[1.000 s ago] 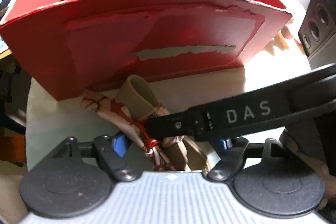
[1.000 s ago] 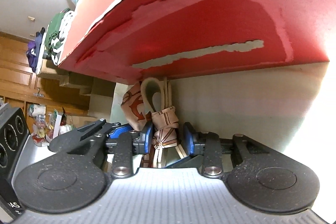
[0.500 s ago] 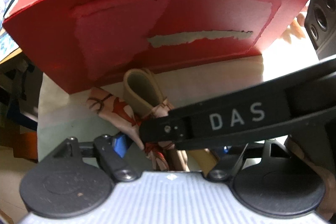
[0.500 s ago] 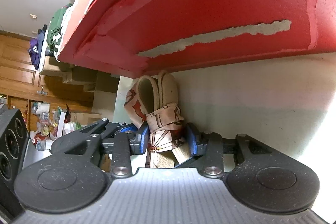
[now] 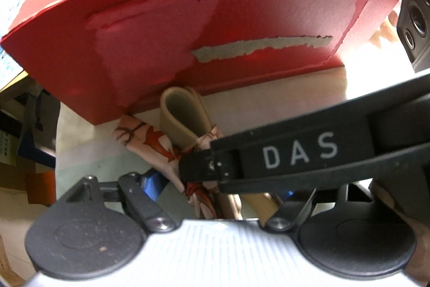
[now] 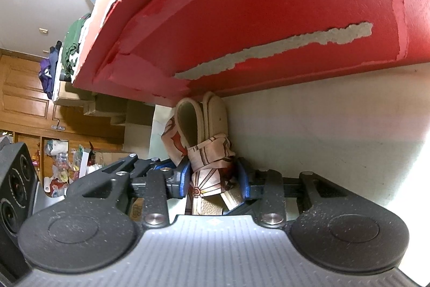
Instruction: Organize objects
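A folded beige belt tied round with a red-patterned cloth lies on the white table, its loop end up against the base of the red cardboard box. My right gripper is shut on the cloth-wrapped middle of this bundle. In the left wrist view the belt and cloth sit below the box. My left gripper is open, its blue pads wide on either side of the bundle. The right gripper's black finger, marked DAS, crosses in front and hides the left gripper's right pad.
The box wall has torn, peeled patches. White table stretches to the right of the bundle. Wooden cabinets, stacked clothes and clutter fill the room on the left. A black block with round sockets hangs at the right.
Both grippers have moved closer to the red box with the bundle, so the box fills more of each view. The right gripper's finger has slid further left across the left wrist view.
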Motion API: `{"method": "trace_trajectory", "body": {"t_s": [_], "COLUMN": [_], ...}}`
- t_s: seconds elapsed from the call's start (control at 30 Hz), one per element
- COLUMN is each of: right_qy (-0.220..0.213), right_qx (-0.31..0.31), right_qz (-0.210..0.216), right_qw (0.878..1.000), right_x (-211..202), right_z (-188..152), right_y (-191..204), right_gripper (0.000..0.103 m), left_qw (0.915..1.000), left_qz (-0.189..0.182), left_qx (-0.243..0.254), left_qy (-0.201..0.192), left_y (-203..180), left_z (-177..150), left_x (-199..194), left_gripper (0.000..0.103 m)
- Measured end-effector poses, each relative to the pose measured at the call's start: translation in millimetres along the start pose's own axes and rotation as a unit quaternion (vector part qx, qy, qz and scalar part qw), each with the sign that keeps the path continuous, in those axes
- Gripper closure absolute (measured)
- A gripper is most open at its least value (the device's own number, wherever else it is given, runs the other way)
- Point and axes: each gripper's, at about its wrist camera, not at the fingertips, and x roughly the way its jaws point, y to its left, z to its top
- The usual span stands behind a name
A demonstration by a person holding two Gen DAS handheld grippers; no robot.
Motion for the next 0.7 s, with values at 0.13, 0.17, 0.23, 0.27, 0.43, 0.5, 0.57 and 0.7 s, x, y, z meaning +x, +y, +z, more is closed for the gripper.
{"method": "trace_trajectory", "body": {"t_s": [0.13,0.17,0.23,0.27,0.43,0.5,0.57,0.7], "right_qy": [0.001,0.001,0.002,0.002,0.004,0.005,0.006,0.005], "right_qx": [-0.001,-0.002,-0.003,-0.004,-0.005,-0.006,-0.006,-0.006], "right_qz": [0.0,0.0,0.0,0.0,0.0,0.0,0.0,0.0], "right_qw": [1.0,1.0,1.0,1.0,1.0,1.0,1.0,1.0], "right_x": [0.0,0.6,0.3,0.1,0.4,0.0,0.2,0.0], "right_z": [-0.1,-0.1,0.3,0.6,0.6,0.6,1.0,0.0], "right_y": [1.1,2.8,2.9,3.9,5.3,4.1,4.3,4.5], "right_gripper": [0.067,0.067,0.067,0.067,0.067,0.067,0.067,0.067], "left_qw": [1.0,1.0,1.0,1.0,0.9999,0.9999,0.9999,0.9998], "left_qz": [0.002,0.002,0.003,0.003,0.012,0.013,0.014,0.017], "left_qx": [0.001,0.002,0.003,0.003,0.003,0.003,0.003,0.003], "left_qy": [0.003,0.003,0.004,0.005,0.009,0.008,0.008,0.008], "left_y": [0.7,0.8,1.0,1.1,1.4,1.3,1.3,1.6], "left_z": [2.1,2.7,3.7,4.1,6.1,6.4,6.7,7.4], "left_x": [1.8,2.1,2.6,3.0,6.2,6.4,6.4,6.2], "left_gripper": [0.018,0.018,0.016,0.016,0.009,0.009,0.009,0.008]}}
